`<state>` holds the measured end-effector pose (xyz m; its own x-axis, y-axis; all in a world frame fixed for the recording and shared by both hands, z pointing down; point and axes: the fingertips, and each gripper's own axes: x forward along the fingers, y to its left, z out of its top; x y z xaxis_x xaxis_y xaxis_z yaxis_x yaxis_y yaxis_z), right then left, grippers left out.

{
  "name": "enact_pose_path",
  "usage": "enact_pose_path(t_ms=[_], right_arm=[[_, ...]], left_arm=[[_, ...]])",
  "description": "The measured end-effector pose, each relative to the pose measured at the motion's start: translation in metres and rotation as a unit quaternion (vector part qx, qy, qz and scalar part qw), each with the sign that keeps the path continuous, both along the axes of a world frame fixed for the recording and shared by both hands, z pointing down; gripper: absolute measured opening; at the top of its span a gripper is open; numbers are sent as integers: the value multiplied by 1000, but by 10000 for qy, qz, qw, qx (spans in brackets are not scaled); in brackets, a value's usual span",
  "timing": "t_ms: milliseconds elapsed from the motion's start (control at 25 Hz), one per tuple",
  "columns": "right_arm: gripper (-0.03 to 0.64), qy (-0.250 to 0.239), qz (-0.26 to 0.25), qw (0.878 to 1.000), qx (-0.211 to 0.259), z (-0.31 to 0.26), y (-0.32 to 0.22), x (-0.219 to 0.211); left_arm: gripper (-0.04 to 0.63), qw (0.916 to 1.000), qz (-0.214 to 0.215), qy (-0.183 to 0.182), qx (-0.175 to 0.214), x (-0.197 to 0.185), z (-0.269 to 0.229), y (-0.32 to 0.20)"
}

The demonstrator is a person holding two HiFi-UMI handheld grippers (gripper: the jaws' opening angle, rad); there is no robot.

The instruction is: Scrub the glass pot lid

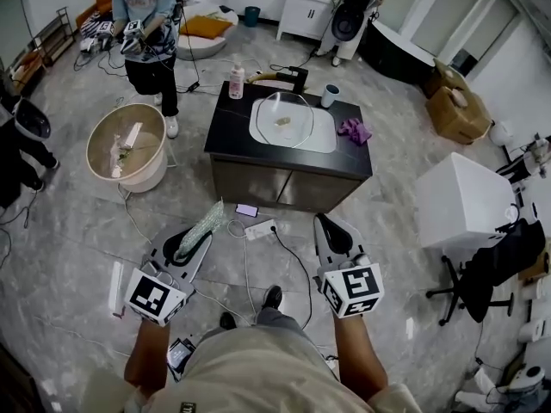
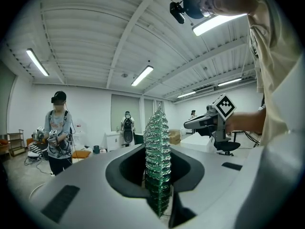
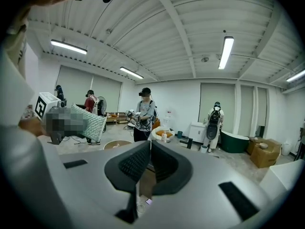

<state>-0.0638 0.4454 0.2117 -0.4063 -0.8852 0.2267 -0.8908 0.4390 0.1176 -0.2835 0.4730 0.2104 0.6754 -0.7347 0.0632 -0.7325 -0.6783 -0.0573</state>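
Observation:
The glass pot lid (image 1: 284, 119) lies over the sink basin of a black counter (image 1: 228, 136), well ahead of both grippers. My left gripper (image 1: 191, 241) is held low over the floor, shut on a green mesh scrubber (image 1: 208, 222). In the left gripper view the scrubber (image 2: 158, 151) stands upright, pinched between the jaws of the left gripper (image 2: 157, 175). My right gripper (image 1: 325, 224) is level with it to the right, jaws closed together with nothing between them. The right gripper view shows the right gripper (image 3: 149, 149) shut and empty, with the scrubber (image 3: 88, 120) at its left.
On the counter stand a soap bottle (image 1: 236, 81), a black faucet (image 1: 297, 77), a cup (image 1: 330, 95) and a purple cloth (image 1: 354, 131). A round tub (image 1: 129, 144) and a person (image 1: 151, 24) are to the left. A power strip (image 1: 260, 229) with cables lies on the floor.

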Motion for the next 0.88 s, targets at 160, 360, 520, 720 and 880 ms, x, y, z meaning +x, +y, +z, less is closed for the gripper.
enact_pose_path(t_ms=[160, 360, 520, 720, 880], right_arm=[[25, -57, -137, 9999, -36, 6, -32, 13], [25, -149, -350, 9992, -100, 13, -72, 32], [25, -231, -576, 9980, -96, 10, -104, 50], [25, -361, -713, 9968, -55, 7, -139, 89], [25, -491, -613, 9969, -27, 10, -157, 126]], left_arm=[[89, 9999, -118, -75, -49, 15, 3, -25], [90, 9990, -357, -165, -204, 36, 8, -52], [89, 9980, -561, -237, -148, 58, 0, -75], [89, 9949, -738, -414, -547, 98, 8, -96], [90, 9950, -746, -477, -463, 131, 1, -112]])
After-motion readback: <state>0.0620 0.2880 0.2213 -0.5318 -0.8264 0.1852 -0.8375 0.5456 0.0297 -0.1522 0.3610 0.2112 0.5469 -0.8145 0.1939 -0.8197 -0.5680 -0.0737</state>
